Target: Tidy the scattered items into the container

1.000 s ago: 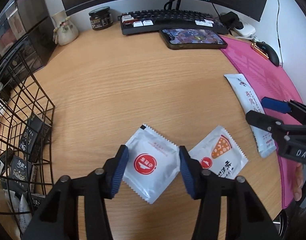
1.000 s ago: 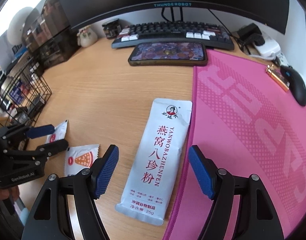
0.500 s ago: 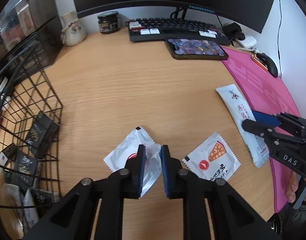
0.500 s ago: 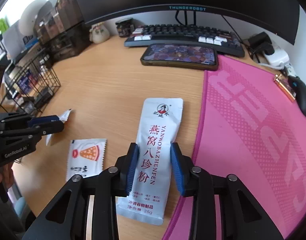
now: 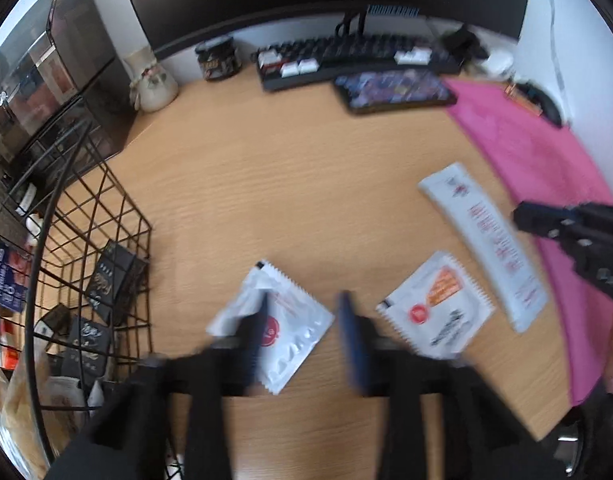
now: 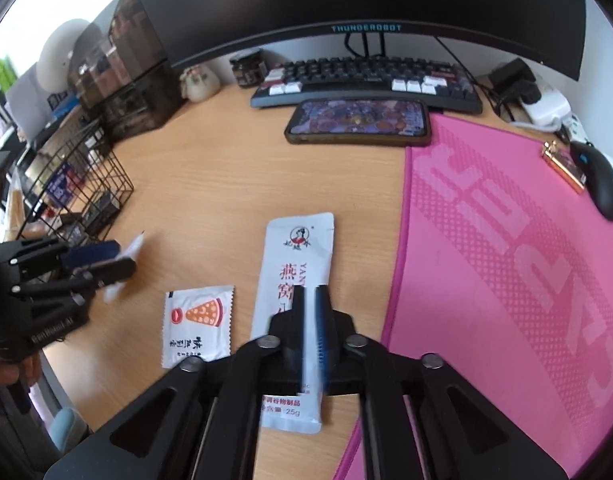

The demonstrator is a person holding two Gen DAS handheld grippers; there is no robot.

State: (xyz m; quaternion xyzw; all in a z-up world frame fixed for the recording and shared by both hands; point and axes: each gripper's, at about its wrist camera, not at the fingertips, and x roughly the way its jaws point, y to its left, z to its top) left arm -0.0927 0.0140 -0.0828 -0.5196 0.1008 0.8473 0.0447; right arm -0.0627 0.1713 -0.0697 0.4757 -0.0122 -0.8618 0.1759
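A white square sachet with a red circle (image 5: 290, 328) lies crumpled on the wooden desk between the fingers of my left gripper (image 5: 302, 328), whose jaws stand apart around it; the view is blurred. A pizza-print sachet (image 5: 438, 304) lies to its right and also shows in the right wrist view (image 6: 198, 324). My right gripper (image 6: 308, 320) is shut on the long white sachet with red characters (image 6: 296, 256), which lies along the pink mat's edge. A black wire basket (image 5: 86, 264) stands at the left, holding several dark packets.
A phone (image 6: 358, 122), keyboard (image 6: 366, 82) and monitor stand at the back. A pink mat (image 6: 506, 264) covers the right side, with a mouse (image 6: 600, 184) on it. A jar (image 5: 218, 58) and small vase (image 5: 152, 80) stand at back left, next to drawer boxes.
My left gripper, shut on the red-circle sachet half a second ago, now stands open with the sachet loose between its fingers. My right gripper has closed fully on the long sachet.
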